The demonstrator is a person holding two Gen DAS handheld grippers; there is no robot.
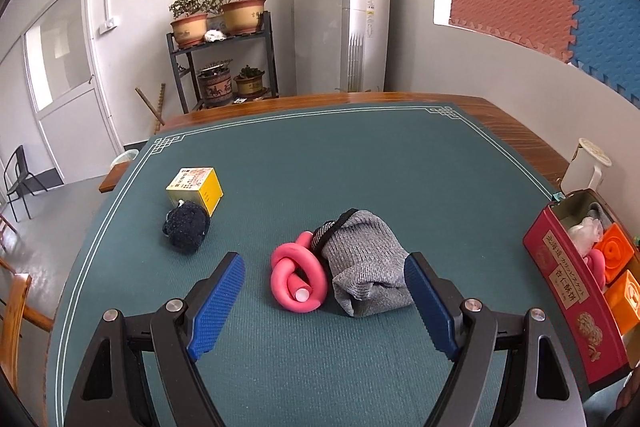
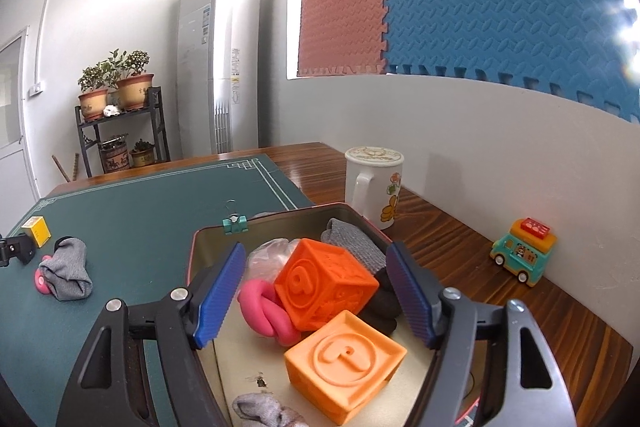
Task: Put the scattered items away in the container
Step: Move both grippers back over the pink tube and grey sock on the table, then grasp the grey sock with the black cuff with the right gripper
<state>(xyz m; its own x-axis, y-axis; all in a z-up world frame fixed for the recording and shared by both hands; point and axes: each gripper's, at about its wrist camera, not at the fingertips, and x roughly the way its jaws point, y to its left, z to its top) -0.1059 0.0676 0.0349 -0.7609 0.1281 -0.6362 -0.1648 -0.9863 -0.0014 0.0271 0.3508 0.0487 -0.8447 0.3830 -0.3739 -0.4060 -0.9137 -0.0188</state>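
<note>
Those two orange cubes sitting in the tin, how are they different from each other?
The darker orange block is a deeper orange and sits tilted on an edge, propped against the pink foam knot; the lighter orange block is paler and rests flat on the tin's floor, nearer the camera. The darker one shows several embossed faces; the lighter one shows a raised circled figure on top. Both are cube-shaped toys with raised relief patterns.

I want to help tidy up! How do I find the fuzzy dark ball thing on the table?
Look at the green mat on the wooden table, then find the small yellow box near its far left corner. The dark fuzzy ball sits right against that box, on the near side. It is navy-black and bumpy, unlike the pink foam knot and grey sock nearby.
</note>
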